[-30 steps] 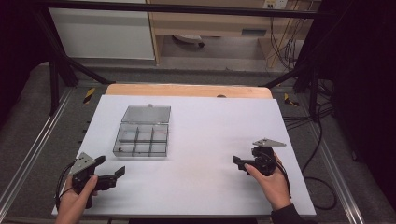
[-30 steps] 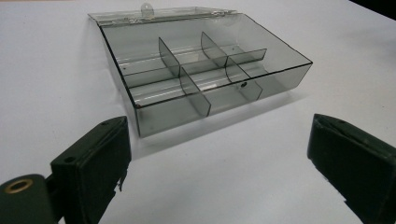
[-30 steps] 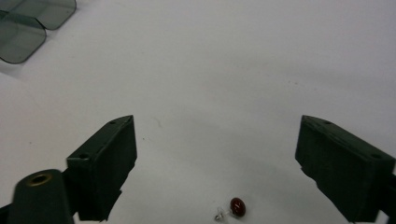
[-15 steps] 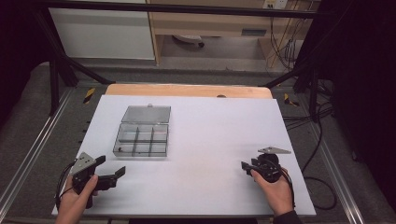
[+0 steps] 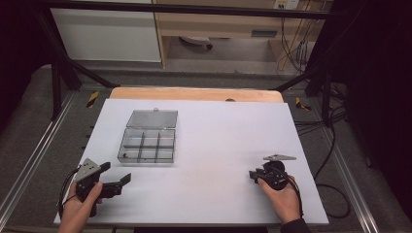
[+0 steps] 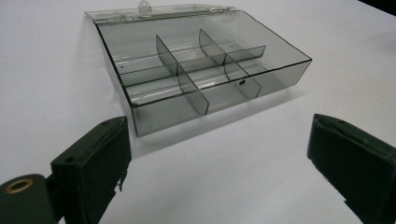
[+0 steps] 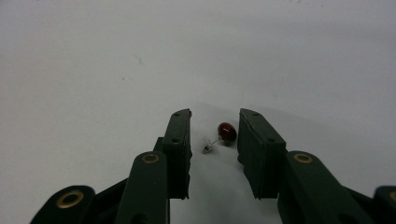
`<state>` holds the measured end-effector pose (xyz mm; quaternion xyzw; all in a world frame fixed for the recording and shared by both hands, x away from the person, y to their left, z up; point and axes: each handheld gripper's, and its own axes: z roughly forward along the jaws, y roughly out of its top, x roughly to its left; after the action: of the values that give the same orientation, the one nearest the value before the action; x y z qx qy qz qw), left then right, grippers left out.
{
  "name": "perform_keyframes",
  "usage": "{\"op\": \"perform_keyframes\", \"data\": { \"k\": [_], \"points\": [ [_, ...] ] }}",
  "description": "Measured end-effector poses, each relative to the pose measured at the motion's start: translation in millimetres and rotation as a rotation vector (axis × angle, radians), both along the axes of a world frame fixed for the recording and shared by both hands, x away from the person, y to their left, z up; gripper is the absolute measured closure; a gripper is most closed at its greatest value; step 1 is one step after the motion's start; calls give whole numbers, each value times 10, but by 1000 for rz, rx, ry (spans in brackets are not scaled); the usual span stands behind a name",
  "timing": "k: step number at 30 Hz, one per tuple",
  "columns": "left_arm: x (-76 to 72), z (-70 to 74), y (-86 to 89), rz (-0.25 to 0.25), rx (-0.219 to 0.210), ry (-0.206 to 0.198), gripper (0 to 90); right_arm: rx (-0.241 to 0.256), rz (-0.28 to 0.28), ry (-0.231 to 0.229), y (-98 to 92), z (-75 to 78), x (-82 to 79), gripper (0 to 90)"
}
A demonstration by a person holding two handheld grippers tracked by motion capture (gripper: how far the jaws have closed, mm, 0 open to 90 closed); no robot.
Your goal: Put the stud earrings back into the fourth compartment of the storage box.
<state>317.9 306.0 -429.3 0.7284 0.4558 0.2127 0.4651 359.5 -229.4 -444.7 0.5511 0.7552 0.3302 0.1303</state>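
Right gripper view: tool part-open round bead.

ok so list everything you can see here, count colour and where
organiser box: 1, clear grey, lid open, left half of the table
small bead on a wire: 1, dark red, on the table between the right gripper's jaws, untouched
table: 1, white top, wooden far edge
cables: several, black, floor at right
left gripper: 1, black, near left, open, facing the box
right gripper: 1, black, near right, jaws part open
hands: 2, bottom edge
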Motion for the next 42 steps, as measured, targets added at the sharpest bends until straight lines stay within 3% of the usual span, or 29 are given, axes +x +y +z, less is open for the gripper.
{"op": "perform_keyframes", "data": {
  "k": [10, 19, 24, 29, 35, 42],
  "points": [
    [8, -12, -10, 0, 3, 9, 65, -60, 26, -31, 107, -6, 56, 735],
    [5, -8, -16, -5, 3, 8, 67, -80, 56, -49, 79, -10, 23, 816],
    [11, -13, -16, -6, 4, 10, 67, -35, 48, -66, 39, 12, 28, 818],
    [8, -10, -11, -5, 2, 11, 67, 67, 52, -111, -22, 62, 31, 818],
    [9, -9, -7, -4, 10, 12, 67, 104, 85, -126, 28, 82, 24, 818],
    [4, -8, -6, -3, 9, 10, 68, 95, 135, -121, 153, 95, 32, 819]
  ]
}}
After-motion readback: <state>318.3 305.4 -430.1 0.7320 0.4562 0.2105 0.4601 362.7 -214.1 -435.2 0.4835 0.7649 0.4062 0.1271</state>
